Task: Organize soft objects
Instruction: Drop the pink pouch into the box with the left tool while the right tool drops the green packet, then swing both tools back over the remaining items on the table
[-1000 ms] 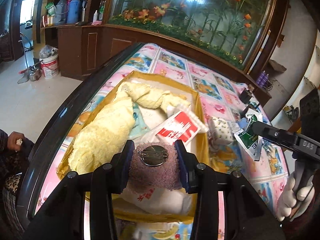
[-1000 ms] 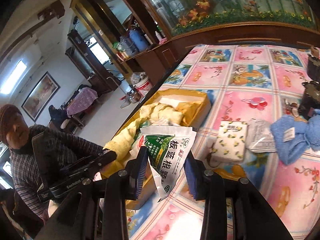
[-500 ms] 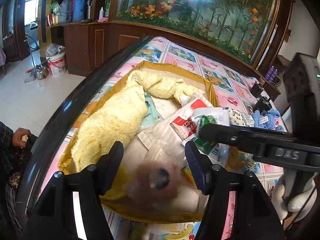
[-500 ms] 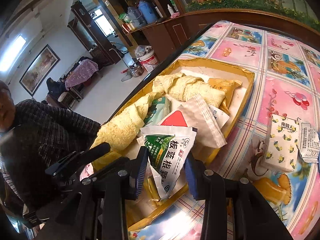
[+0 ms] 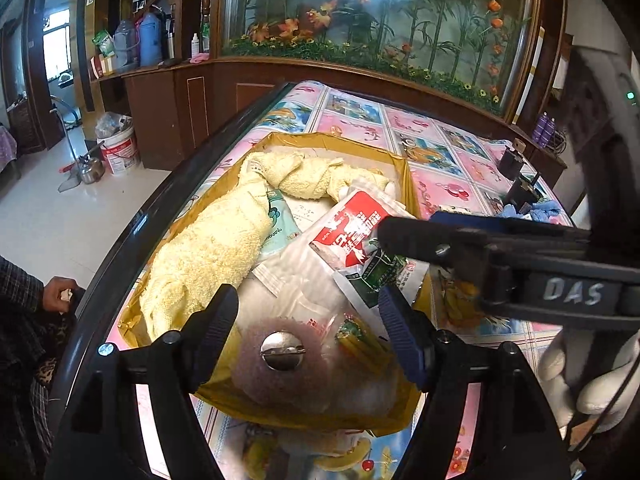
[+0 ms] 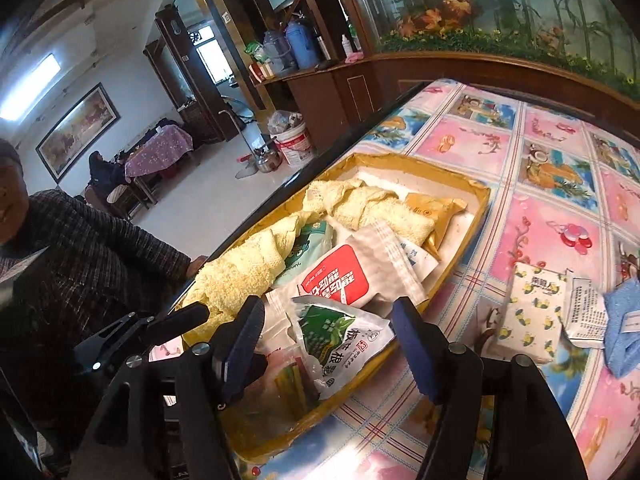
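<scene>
The yellow box point(image 6: 478, 200) is packed almost full: a long yellow towel point(image 6: 244, 268) lies down its left side and across the back, and a red-and-white packet point(image 6: 340, 276), a green-and-white packet point(image 6: 344, 340) and a round purple pad point(image 5: 280, 360) cover the middle and the near end. The only bare floor in the box is a small white patch at the far right corner point(image 6: 452, 224). To the right of the box the flowery tablecloth point(image 6: 560, 216) is open and easy to cross, until you reach a tissue pack point(image 6: 532, 312), a white packet point(image 6: 588, 312) and a blue cloth point(image 6: 626, 328) lying close together.
</scene>
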The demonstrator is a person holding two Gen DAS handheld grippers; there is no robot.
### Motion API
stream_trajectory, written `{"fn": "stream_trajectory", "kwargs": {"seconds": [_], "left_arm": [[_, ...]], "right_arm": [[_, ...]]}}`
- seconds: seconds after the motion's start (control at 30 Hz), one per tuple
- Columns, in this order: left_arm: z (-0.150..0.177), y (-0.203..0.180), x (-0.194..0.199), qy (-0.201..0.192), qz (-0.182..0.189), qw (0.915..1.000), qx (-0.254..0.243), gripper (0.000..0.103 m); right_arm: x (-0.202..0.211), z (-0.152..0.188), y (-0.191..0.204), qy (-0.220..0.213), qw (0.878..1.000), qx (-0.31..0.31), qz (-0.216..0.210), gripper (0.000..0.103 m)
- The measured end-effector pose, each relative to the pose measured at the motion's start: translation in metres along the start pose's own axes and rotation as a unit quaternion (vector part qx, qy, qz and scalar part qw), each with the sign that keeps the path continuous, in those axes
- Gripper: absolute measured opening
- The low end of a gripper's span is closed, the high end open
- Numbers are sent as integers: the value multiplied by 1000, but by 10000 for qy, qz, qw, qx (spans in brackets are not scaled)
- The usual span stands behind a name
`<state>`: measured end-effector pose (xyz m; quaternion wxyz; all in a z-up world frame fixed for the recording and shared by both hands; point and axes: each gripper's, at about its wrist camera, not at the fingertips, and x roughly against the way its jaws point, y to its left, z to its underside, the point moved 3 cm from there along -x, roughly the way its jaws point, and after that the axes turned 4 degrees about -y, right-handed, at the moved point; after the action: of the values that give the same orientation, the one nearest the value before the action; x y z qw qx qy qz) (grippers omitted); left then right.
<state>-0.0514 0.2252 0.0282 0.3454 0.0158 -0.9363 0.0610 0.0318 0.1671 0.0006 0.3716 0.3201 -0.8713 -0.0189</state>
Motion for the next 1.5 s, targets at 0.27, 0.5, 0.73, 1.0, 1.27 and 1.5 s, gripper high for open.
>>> {"fn": "stream_trajectory", "kwargs": {"seconds": [0.27, 0.5, 0.73, 1.0, 1.27, 1.5], "left_arm": [[2, -18, 9, -70, -332, 9989, -325, 73], [12, -22, 2, 274, -113, 9990, -330, 73], [19, -27, -5, 493, 13, 9983, -309, 73], [7, -18, 22, 143, 170, 9998, -19, 73], [-56, -26, 122, -1018, 496, 9934, -198, 74], [-129, -36, 218, -1579, 1094, 9814, -51, 78]], "right_arm": [[46, 1, -12, -401, 9989, -174, 176, 76], [108, -3, 16, -1160, 9924, 135, 379, 81], [149, -8, 82, -1471, 9805, 1242, 387, 102], [193, -14, 58, -1879, 9739, 1063, 698, 102], [354, -38, -67, -2503, 9473, -86, 1995, 102], [541, -76, -122, -3224, 8713, -671, 3638, 102]]}}
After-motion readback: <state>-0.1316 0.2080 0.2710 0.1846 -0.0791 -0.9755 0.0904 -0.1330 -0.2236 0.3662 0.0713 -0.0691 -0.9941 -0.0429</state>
